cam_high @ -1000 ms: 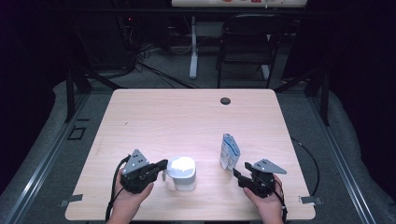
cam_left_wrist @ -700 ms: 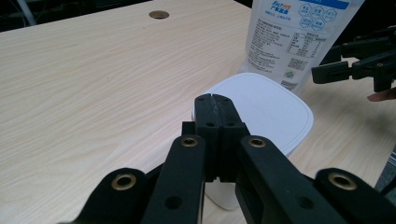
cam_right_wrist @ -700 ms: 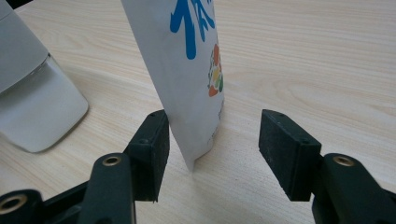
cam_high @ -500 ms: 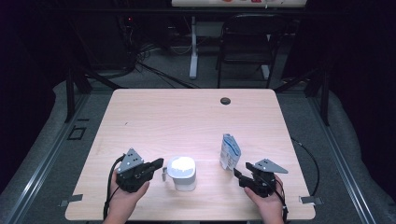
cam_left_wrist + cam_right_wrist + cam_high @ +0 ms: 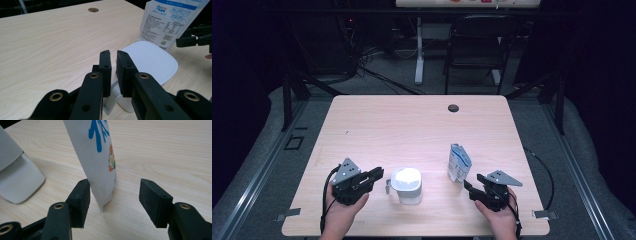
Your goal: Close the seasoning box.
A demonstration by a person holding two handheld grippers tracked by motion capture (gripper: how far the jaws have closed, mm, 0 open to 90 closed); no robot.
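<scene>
The pouch (image 5: 459,162) is straddled, not yet gripped, by the open right tongs (image 5: 113,202), while the left tongs (image 5: 113,72), having just been opening, are parted slightly at the jug (image 5: 406,184) handle.

Place: a lab or test room, set up for recording.
Table: one bare wooden table (image 5: 412,130) with a cable hole (image 5: 453,108) at 12 o'clock, standing alone in the middle.
Floor: grey carpet (image 5: 272,165) with metal rails (image 5: 247,200) at 9 and 3 o'clock.
Background: dark; tangled cables (image 5: 362,60) at 11 o'clock, a white desk leg (image 5: 418,55) at 12 o'clock, an empty black chair (image 5: 474,52) at 1 o'clock.
Tools: hand-held grippers trailing cables.
</scene>
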